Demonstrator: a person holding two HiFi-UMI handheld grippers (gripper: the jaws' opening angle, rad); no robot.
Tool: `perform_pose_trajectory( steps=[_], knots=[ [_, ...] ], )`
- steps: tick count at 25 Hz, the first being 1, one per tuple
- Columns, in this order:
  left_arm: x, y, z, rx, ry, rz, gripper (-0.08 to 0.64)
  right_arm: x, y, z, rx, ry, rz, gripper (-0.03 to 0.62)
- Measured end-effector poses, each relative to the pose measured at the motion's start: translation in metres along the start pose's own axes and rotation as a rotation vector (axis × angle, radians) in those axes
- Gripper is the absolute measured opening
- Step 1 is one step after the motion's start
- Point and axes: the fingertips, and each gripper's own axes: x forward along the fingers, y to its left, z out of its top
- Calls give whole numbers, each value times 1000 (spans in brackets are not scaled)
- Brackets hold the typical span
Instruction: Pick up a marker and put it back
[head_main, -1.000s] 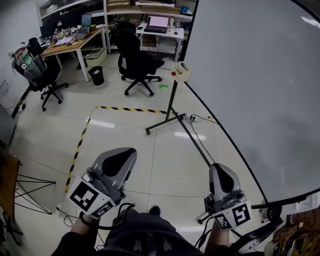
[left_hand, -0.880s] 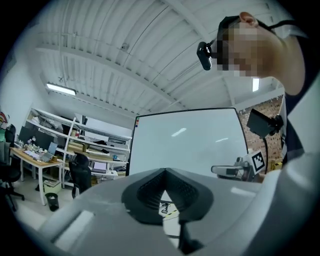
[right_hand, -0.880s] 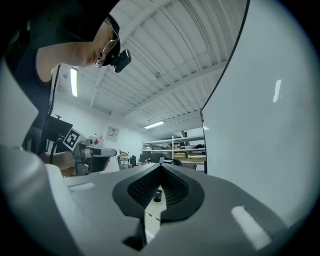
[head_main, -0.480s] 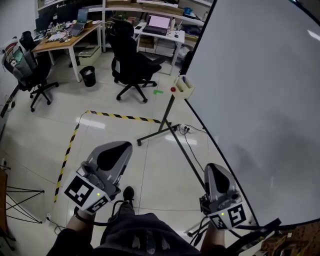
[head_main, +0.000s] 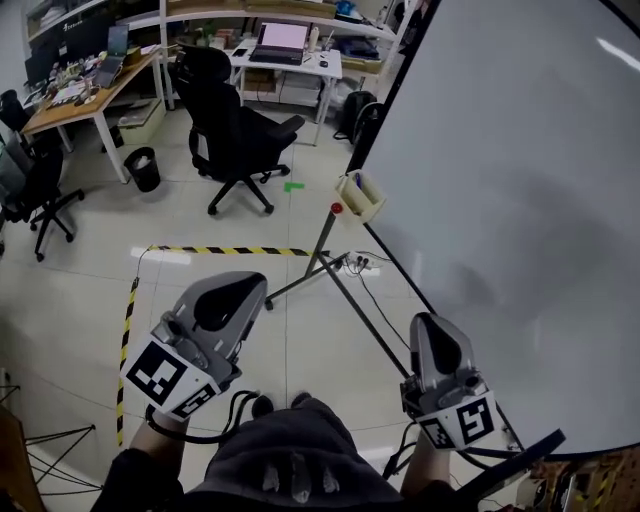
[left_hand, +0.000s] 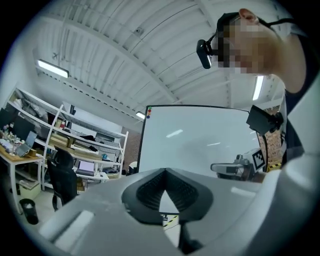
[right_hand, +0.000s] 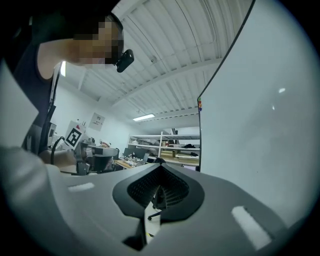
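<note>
**Left claw (head_main: 252, 290) and right claw (head_main: 432, 322) both shut, nothing in either**

Left claw hangs low over the tiled floor (head_main: 90, 280), jaws pressed together and empty. Up and to the right of it, a small beige box (head_main: 362, 197) sits on the edge of the whiteboard (head_main: 520, 200). Honestly can't pick out a marker in it, too small. Right claw is closed tight too, just beside the board's lower edge and well apart from that box.
</note>
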Motion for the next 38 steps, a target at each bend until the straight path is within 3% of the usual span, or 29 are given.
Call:
perform_pose_trajectory(
  steps=[7, 11, 17, 24, 27, 35, 38],
  knots=[
    [63, 47, -15, 18, 35, -5, 6, 58, -55, -29, 9, 17, -3, 2],
    [109, 69, -18, 41, 63, 2, 6, 97, -89, -45, 42, 24, 46, 2],
    [172, 102, -25, 22, 62, 54, 6, 151, -125, -66, 9, 58, 155, 2],
    [204, 140, -49, -5, 102, 66, 6, 198, -143, -82, -12, 100, 179, 2],
    [217, 158, -50, -28, 87, 43, 6, 220, -144, -83, -8, 108, 168, 2],
    [246, 188, -59, -48, 117, -106, 6, 245, -140, -102, -60, 162, 92, 6],
    [253, 193, -65, -58, 132, -138, 6, 246, -137, -115, -78, 198, 83, 69]
  ],
)
